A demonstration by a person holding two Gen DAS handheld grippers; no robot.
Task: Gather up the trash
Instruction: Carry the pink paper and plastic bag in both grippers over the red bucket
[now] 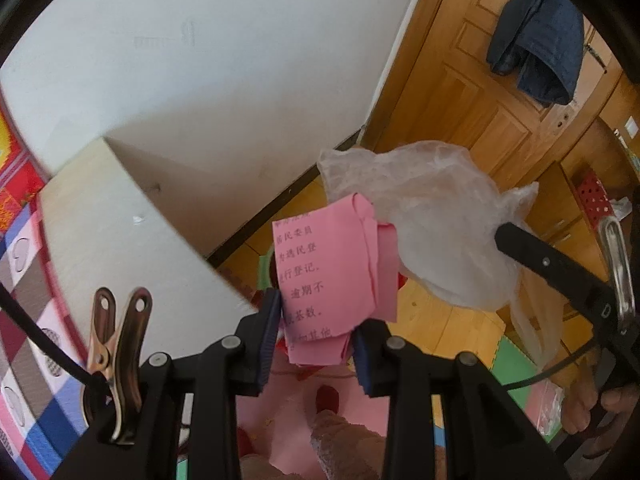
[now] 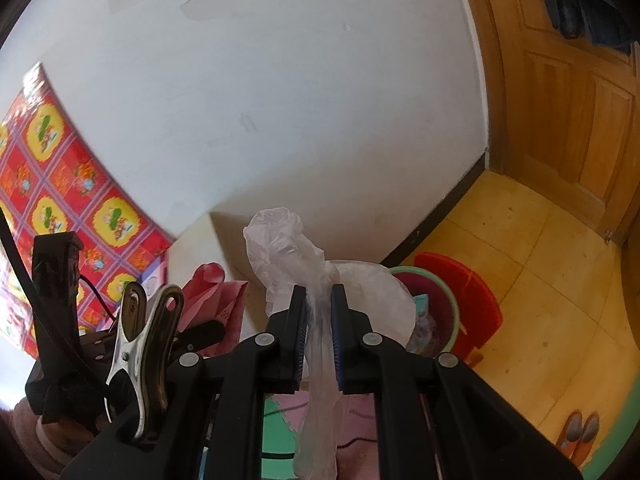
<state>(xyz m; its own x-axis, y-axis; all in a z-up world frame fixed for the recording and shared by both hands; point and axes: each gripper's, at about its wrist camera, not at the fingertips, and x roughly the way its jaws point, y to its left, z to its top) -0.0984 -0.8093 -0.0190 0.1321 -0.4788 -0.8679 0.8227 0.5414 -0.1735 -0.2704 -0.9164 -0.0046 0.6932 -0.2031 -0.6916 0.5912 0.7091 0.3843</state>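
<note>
My left gripper point(image 1: 318, 310) is shut on a folded pink paper point(image 1: 328, 276) printed with dark characters, held in the air. Beside it on the right hangs a crumpled clear plastic bag point(image 1: 432, 216), pinched by the right gripper's black fingers point(image 1: 560, 268). In the right wrist view my right gripper point(image 2: 319, 296) is shut on that plastic bag point(image 2: 288, 248), whose tail droops below the jaws. The pink paper point(image 2: 216, 296) and the left gripper show at the left. A green-rimmed bin point(image 2: 450, 304) with rubbish inside stands on the floor just right of the bag.
A red stool point(image 2: 468, 292) stands behind the bin on the yellow floor. A wooden door point(image 2: 568, 112) with a dark garment point(image 1: 540, 40) fills the right side. A pale tabletop point(image 1: 112, 232) and white wall lie left. Slippers point(image 2: 578, 430) sit on foam mats.
</note>
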